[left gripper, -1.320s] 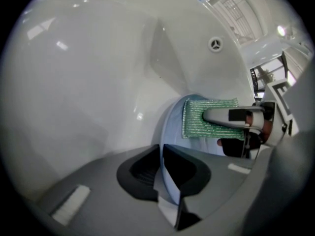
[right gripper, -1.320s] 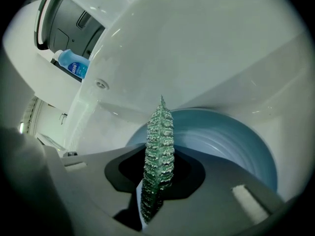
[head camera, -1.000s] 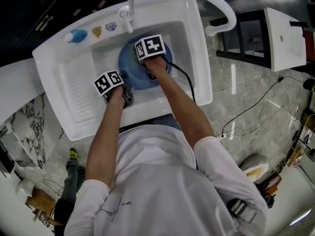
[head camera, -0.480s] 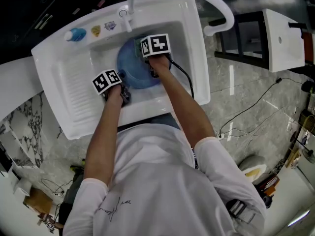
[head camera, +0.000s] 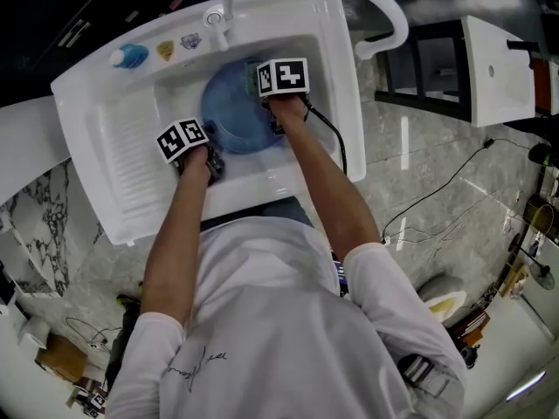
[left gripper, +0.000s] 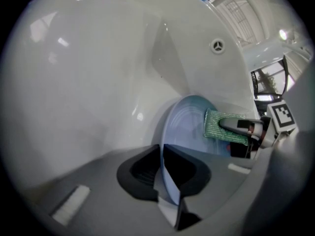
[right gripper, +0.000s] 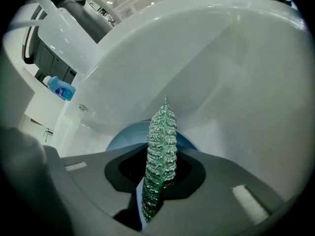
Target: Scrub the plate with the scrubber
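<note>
Now | step: scrubbing; I'd work short flat strokes, even pressure, firm rim hold | left gripper (left gripper: 165,178): jaws nearly together, nipped on rim of blue plate (left gripper: 184,127), plate tilted in sink (head camera: 341,103) | right gripper (right gripper: 156,181): jaws clamped on green scrubber (right gripper: 158,151), which looks pressed against plate face

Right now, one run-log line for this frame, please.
step: scrub | left gripper: jaws shut on plate rim | right gripper: jaws shut on scrubber, against plate face | place: sink
</note>
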